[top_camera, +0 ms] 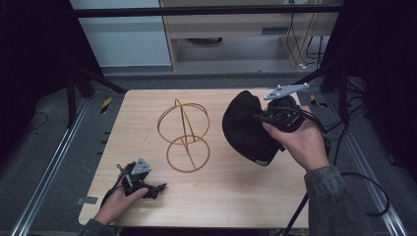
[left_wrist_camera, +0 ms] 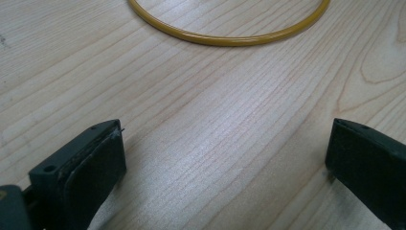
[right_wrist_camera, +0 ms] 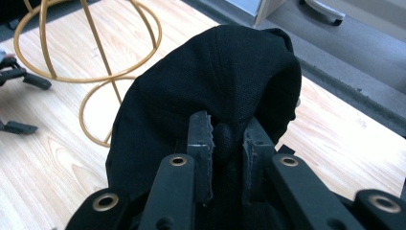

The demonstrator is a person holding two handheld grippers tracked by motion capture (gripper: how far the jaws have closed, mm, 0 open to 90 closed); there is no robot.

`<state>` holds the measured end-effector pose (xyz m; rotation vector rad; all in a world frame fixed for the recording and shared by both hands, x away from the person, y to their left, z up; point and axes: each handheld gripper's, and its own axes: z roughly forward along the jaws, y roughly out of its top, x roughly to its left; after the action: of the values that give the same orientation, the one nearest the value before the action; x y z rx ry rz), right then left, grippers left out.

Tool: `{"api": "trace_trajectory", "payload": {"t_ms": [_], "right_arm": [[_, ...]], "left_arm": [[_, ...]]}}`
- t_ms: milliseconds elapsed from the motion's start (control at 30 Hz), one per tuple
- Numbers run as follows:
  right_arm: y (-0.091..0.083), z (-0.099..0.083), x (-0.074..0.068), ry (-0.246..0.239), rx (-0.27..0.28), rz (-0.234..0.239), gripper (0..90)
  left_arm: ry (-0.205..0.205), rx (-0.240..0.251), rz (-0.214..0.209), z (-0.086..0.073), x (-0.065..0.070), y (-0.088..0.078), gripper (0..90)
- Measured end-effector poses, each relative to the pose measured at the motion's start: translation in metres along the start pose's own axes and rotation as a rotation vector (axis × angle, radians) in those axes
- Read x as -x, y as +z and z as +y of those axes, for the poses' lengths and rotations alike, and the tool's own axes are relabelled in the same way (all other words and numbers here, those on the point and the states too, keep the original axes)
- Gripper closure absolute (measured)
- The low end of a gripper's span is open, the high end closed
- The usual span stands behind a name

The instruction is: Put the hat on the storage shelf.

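Between the toothed jaws of the right gripper, a fold of a black fabric cap is pinched tight; the right gripper view shows the cloth bunched into a small knot there, with the crown bulging up and away beyond the tips. From above, the cap hangs lifted at the table's right side, its brim end dipping toward the person.

The gold wire hat stand, a round base ring with an upright hoop frame above it, sits near the table's middle, to the left of the cap as the person faces it and just beside it. Judging from that, the coming move would turn on carrying the cap sideways over the stand's top, and the right hand is clearly the nearer one.

The left gripper rests low at the near left edge of the light wooden table, jaws spread wide on nothing. Its own view looks along bare wood to the stand's base ring ahead, a closeness the high view does not convey.
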<state>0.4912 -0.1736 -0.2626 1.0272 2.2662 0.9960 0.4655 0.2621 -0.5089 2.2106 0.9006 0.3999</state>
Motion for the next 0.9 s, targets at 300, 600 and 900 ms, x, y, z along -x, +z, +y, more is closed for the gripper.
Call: {"api": "trace_trajectory", "payload": {"t_ms": [300, 600, 900], "right_arm": [[-0.010, 0.002, 0.004, 0.000, 0.035, 0.013, 77.9], [-0.009, 0.003, 0.010, 0.038, 0.069, 0.002, 78.0], [-0.007, 0.015, 0.010, 0.048, 0.061, -0.008, 78.0]], "left_arm": [[0.000, 0.000, -0.001, 0.000, 0.000, 0.000, 0.0], [0.001, -0.001, 0.000, 0.000, 0.000, 0.000, 0.0], [0.000, -0.002, 0.000, 0.000, 0.000, 0.000, 0.0]]}}
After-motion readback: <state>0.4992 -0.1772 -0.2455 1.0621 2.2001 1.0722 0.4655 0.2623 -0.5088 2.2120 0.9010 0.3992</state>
